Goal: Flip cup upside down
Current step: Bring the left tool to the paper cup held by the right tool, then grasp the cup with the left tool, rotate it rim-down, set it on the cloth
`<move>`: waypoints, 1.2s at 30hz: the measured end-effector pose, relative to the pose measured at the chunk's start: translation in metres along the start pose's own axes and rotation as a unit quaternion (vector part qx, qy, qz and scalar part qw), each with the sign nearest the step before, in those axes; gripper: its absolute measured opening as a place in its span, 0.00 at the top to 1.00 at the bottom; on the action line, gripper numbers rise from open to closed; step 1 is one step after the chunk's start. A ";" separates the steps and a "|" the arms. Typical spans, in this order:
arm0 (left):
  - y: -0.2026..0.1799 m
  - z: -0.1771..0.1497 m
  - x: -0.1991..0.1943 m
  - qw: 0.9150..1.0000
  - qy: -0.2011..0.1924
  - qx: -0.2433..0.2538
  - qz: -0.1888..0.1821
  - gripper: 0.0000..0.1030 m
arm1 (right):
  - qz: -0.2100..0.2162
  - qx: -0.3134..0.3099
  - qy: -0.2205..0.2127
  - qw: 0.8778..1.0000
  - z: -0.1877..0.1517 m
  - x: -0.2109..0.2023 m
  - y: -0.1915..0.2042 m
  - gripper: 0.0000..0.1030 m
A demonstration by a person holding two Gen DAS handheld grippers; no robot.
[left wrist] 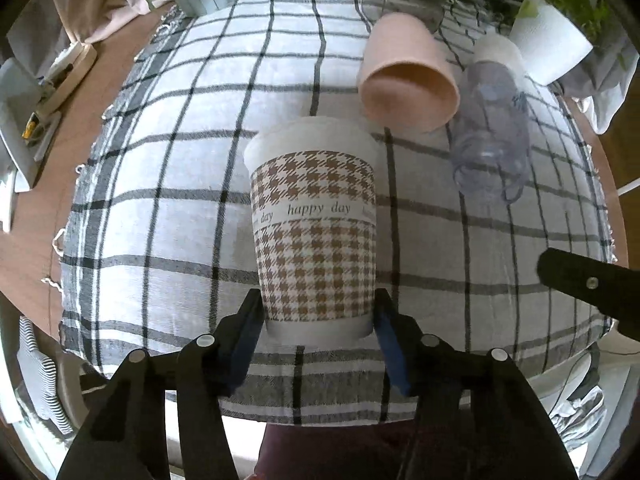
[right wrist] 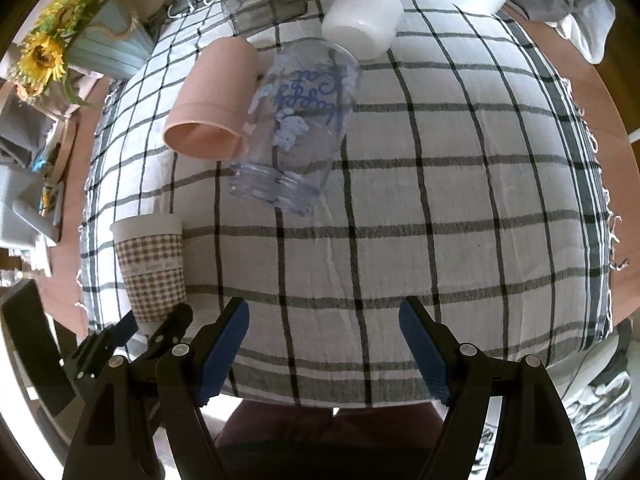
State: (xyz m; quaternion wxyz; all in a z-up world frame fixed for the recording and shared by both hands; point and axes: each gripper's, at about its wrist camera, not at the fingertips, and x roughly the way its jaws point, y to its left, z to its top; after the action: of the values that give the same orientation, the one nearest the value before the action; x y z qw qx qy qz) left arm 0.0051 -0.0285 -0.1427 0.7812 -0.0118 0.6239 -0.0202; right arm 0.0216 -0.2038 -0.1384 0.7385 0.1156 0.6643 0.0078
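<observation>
A houndstooth paper cup (left wrist: 316,224) marked "happy day" stands upright, its wide rim up. My left gripper (left wrist: 318,312) is shut on its lower part, one finger on each side. The cup also shows at the left of the right wrist view (right wrist: 150,264), with the left gripper's fingers (right wrist: 172,326) at its base. My right gripper (right wrist: 324,320) is open and empty above the checked cloth (right wrist: 440,200), to the right of the cup. A black part of the right gripper (left wrist: 588,280) shows at the right of the left wrist view.
A pink cup (left wrist: 404,76) and a clear printed cup (left wrist: 490,128) lie on their sides behind the paper cup. A white cup (right wrist: 362,16), a grey glass (right wrist: 264,2), a white pot (left wrist: 548,44) and a sunflower vase (right wrist: 104,48) stand at the back.
</observation>
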 end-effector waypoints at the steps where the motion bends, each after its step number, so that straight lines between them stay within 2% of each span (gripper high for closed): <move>1: 0.000 0.000 -0.005 1.000 -0.003 -0.001 -0.002 0.48 | 0.002 -0.001 -0.001 1.000 0.000 -0.001 0.001 0.25; 9: 0.010 0.011 -0.026 1.000 -0.020 0.001 -0.010 0.48 | 0.017 0.004 -0.017 1.000 0.005 -0.008 0.004 0.25; 30: 0.017 0.065 -0.016 0.999 -0.050 0.019 -0.003 0.47 | 0.017 0.039 -0.057 0.997 0.022 -0.028 0.012 0.25; 36: 0.021 0.075 -0.003 0.999 -0.038 0.020 0.000 0.48 | 0.014 0.047 -0.062 0.997 0.025 -0.028 0.014 0.25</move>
State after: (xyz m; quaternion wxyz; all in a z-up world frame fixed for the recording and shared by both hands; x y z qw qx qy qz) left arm 0.0782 -0.0080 -0.1239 0.8046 0.0034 0.5930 -0.0321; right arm 0.0449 -0.1992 -0.1058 0.7719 0.1592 0.6152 -0.0203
